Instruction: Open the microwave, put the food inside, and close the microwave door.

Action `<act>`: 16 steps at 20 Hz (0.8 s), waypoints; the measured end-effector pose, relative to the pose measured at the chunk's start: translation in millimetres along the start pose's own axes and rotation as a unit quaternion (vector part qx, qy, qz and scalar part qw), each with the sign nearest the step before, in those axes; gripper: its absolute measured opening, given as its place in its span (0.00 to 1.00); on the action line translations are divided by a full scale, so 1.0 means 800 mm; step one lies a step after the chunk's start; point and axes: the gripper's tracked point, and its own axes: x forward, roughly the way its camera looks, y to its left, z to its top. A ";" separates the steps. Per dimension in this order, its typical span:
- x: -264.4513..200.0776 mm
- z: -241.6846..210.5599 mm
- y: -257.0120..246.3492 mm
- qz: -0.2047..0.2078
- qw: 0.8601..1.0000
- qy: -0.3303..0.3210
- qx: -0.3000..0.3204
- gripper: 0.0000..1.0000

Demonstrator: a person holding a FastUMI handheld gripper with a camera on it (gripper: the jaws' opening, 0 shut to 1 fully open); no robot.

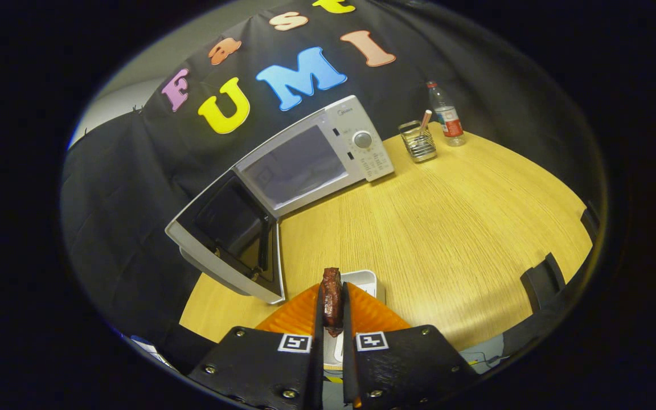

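Two fingers of the tongs (332,310) are clenched on a dark reddish-brown chunk of food (332,299), held above a white rectangular dish (367,279) on the pale wooden counter (447,228). Beyond them stands the white boxy microwave (328,151), its door (231,239) swung wide open. Near it sit a wire holder (417,142) and a clear plastic bottle (446,115).
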 end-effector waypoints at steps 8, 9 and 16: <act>0.026 0.099 0.051 0.038 0.999 -0.037 0.009 0.14; 0.032 0.112 0.058 0.043 0.998 -0.040 0.011 0.14; 0.096 0.179 0.089 0.062 0.996 -0.066 0.004 0.14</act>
